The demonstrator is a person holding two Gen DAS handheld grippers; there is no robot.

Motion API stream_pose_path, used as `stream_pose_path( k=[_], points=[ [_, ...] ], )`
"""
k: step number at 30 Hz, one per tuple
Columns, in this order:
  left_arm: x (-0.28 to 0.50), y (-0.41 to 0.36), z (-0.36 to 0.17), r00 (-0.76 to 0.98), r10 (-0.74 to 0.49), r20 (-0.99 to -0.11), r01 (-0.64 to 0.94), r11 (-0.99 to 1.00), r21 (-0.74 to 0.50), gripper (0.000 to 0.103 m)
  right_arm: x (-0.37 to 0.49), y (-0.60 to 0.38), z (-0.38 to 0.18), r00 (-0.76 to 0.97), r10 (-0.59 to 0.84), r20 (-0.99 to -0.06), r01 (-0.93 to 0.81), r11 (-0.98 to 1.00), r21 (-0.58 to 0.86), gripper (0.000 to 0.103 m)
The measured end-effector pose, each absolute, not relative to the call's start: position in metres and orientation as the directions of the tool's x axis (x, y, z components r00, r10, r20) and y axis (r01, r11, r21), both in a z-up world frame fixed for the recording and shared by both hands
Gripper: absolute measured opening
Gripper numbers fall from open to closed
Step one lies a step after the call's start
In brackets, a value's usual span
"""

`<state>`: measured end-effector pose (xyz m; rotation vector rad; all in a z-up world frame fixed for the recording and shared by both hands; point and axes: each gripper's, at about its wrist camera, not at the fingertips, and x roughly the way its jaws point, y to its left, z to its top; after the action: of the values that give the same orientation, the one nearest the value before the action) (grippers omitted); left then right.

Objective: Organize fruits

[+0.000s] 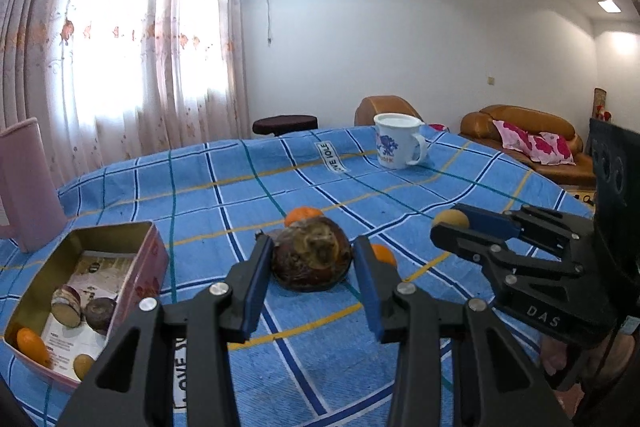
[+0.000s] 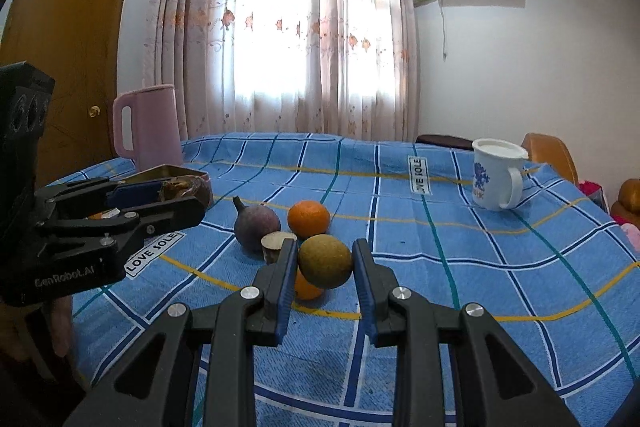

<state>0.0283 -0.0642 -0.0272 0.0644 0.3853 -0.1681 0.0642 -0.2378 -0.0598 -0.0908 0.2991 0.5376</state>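
- My left hand-held gripper (image 1: 312,259) is clamped on a dark brown, rough-skinned round fruit (image 1: 311,254), both blue pads pressed against its sides, held just above the blue checked cloth on the surface (image 1: 224,195)
- My right hand-held gripper (image 2: 325,261) is clamped on a small olive-brown round fruit (image 2: 325,259), held above the cloth
- Beyond that fruit lie an orange (image 2: 309,219), a purple fruit with a stem (image 2: 256,223), and a cut brown piece (image 2: 276,245) touching the purple one; a second orange (image 2: 308,289) shows partly beneath the held fruit
- To my left an open pink tin box (image 1: 150,259) sits on the surface, holding an orange (image 1: 32,347), a cut purple-skinned piece (image 1: 66,305), a dark round fruit (image 1: 100,313) and a small tan fruit (image 1: 83,366)
- A pink jug (image 2: 148,125) stands behind the box; a white mug (image 1: 398,141) is at the far side
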Motion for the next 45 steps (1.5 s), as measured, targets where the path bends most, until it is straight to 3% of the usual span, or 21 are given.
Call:
stream_pose_path(
  k=[14,23,45],
  points=[
    [0.024,-0.056,-0.02,0.933,-0.122,-0.34,0.145,0.989,0.043,0.043,0.054,-0.239,-0.058,0.841,0.48,-0.25,-0.503,0.864,-0.032,0.03],
    [0.022,-0.033,-0.014,0.936,-0.091,-0.341,0.104,0.994,0.019,0.043,0.059,-0.219,-0.052,0.831,0.467,-0.302,-0.51,0.856,-0.08,0.03],
    [0.023,0.12,-0.014,0.894,0.154,-0.421,-0.197,0.979,-0.059,0.043,0.084,-0.058,-0.007,0.619,0.666,-0.415,-0.756,0.65,-0.084,0.03]
  ],
)
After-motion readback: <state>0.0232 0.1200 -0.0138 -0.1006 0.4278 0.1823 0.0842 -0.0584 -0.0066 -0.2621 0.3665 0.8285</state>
